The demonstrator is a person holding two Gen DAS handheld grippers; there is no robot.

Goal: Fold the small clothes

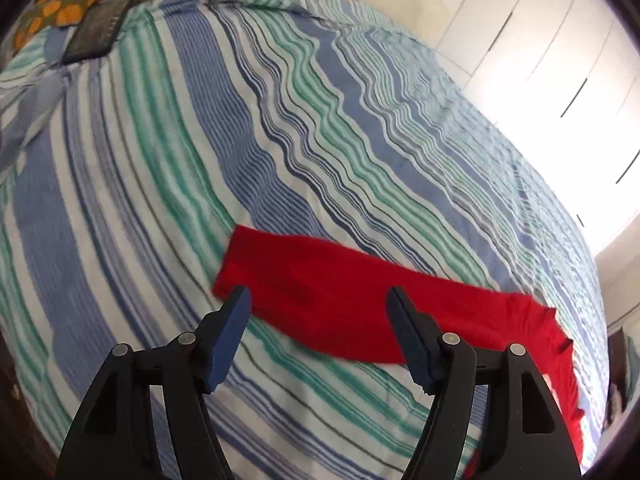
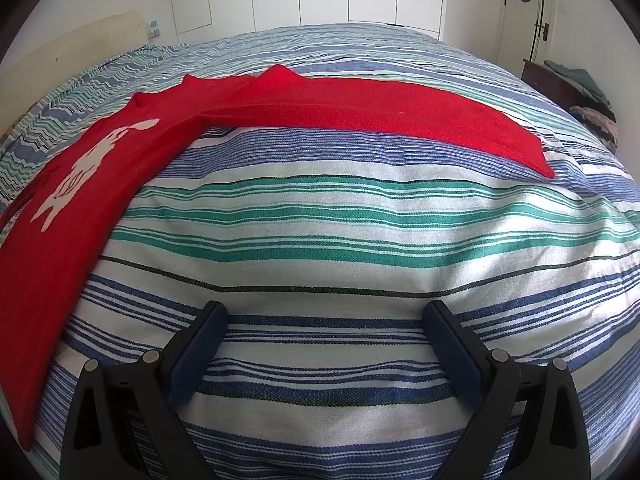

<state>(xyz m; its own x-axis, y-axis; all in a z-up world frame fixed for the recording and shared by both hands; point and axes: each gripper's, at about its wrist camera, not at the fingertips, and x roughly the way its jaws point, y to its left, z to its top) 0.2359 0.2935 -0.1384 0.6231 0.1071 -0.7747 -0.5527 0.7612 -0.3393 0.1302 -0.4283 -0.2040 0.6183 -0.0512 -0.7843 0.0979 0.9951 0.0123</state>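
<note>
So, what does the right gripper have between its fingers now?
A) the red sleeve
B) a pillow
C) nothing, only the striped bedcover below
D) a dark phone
C: the right gripper stands open over the striped bedcover, and the red garment lies farther away.

your left gripper (image 1: 318, 294) hangs over the near edge of the garment (image 1: 340, 300), which lies flat on the bedspread (image 1: 160, 200). your right gripper (image 2: 326, 312) sits over bare bedspread, the sleeve (image 2: 380, 108) stretching across beyond it, the body to its left.
</note>
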